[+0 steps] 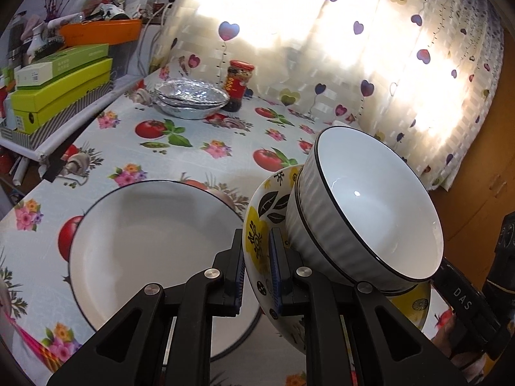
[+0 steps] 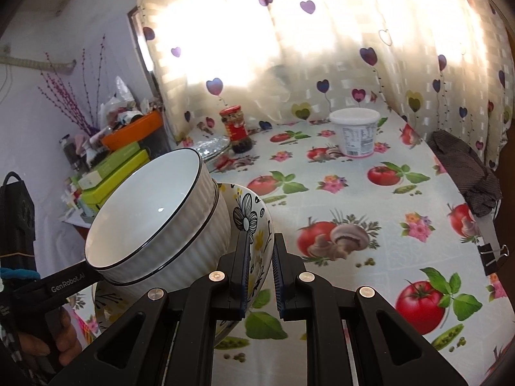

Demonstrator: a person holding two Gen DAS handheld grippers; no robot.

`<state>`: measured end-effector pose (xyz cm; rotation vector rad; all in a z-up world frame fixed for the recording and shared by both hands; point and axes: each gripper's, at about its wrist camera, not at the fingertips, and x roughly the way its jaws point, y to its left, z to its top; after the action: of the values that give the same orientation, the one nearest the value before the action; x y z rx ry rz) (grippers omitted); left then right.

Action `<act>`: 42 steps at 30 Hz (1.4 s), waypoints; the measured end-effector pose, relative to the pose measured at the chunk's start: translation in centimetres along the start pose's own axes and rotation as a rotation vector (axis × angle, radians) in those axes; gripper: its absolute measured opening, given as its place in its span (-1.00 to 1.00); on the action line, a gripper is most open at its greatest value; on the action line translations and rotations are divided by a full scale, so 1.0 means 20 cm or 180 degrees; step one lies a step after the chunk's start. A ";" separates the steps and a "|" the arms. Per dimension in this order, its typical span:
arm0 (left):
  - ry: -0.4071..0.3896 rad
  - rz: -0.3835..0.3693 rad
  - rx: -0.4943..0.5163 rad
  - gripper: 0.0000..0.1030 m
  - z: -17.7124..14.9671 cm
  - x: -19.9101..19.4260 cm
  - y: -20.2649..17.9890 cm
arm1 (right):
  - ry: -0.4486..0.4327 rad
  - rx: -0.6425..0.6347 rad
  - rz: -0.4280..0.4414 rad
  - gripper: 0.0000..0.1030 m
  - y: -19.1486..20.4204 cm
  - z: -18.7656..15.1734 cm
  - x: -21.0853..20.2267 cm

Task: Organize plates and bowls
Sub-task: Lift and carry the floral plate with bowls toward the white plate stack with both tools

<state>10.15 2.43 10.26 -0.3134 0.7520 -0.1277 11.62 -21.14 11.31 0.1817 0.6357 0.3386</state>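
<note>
Quick count from my feeds: two white ribbed bowls with black rims [image 1: 370, 206], nested. One yellow-and-black flower-patterned bowl [image 1: 257, 244] under them. One wide white plate with a dark rim [image 1: 145, 241]. A stack of crinkly silver foil pans [image 1: 190, 98], can't tell how many. One red-lidded glass sauce jar [image 1: 239, 83], one white plastic tub with a lid [image 2: 354, 132], one black binder clip [image 2: 492, 257]. A few green boxes [image 1: 61, 90], at least three, and one orange tray [image 1: 103, 30].

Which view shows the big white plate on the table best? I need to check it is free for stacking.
The left wrist view: the white plate lies in near-full view on the table, beside the left gripper. The right wrist view does not show it at all.
</note>
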 end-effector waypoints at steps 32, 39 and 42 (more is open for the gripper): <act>-0.0121 0.0528 -0.0437 -0.74 0.00 -0.13 0.50 | 0.0346 -0.0294 0.0545 -0.75 0.44 -0.03 0.36; -0.0086 0.0571 -0.0478 -0.74 -0.02 -0.11 0.56 | 0.0396 -0.0346 0.0571 -0.74 0.49 -0.04 0.41; -0.0065 0.0573 -0.0463 -0.74 -0.02 -0.10 0.58 | 0.0409 -0.0348 0.0570 -0.74 0.49 -0.04 0.43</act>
<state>8.47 13.72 7.58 -0.3829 0.7673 0.1006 15.10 -8.83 8.57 0.1128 0.7278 0.5598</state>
